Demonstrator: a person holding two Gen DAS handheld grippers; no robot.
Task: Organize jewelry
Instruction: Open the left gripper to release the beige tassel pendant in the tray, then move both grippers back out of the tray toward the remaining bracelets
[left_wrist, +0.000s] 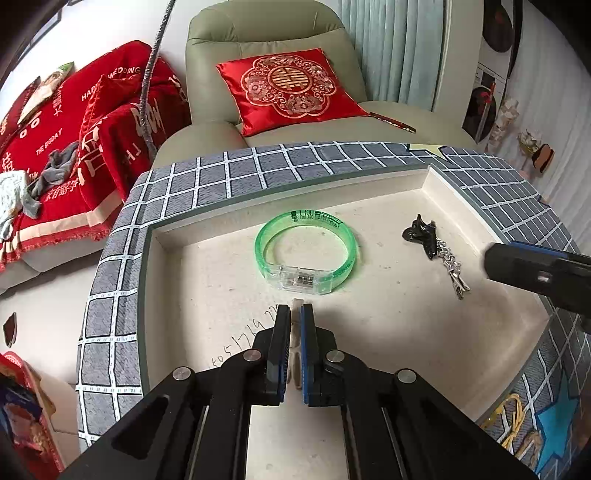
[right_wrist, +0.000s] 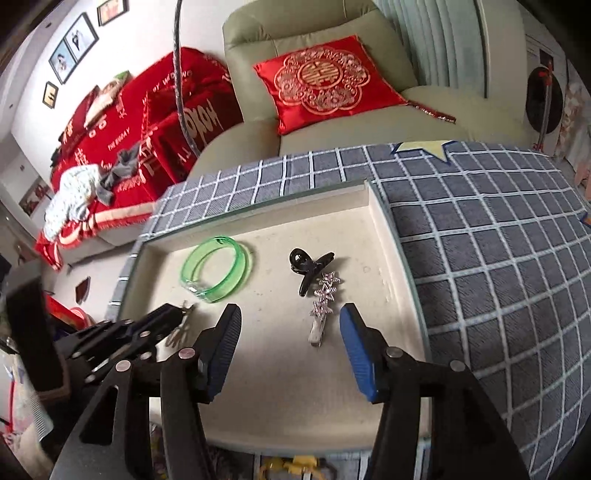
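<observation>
A shallow cream tray (left_wrist: 424, 325) (right_wrist: 376, 206) lies on a grey checked cloth. In it are a green translucent bracelet (left_wrist: 347, 236) (right_wrist: 236, 273), a black claw clip (left_wrist: 421, 232) (right_wrist: 310, 266) and a silver rhinestone hair clip (left_wrist: 454, 269) (right_wrist: 323, 306). My left gripper (left_wrist: 295, 312) is shut on a small pale piece of jewelry (left_wrist: 296, 304), just in front of the bracelet; it also shows in the right wrist view (right_wrist: 181, 314). My right gripper (right_wrist: 291, 314) is open above the tray, just behind the silver hair clip; its finger shows in the left wrist view (left_wrist: 517, 262).
The checked cloth (left_wrist: 110, 332) (right_wrist: 498, 277) surrounds the tray. A green armchair with a red cushion (left_wrist: 291, 85) (right_wrist: 325, 81) stands behind. A red blanket with clothes (left_wrist: 55, 155) covers a sofa at the left. Yellow items (right_wrist: 288, 465) lie below the tray's front edge.
</observation>
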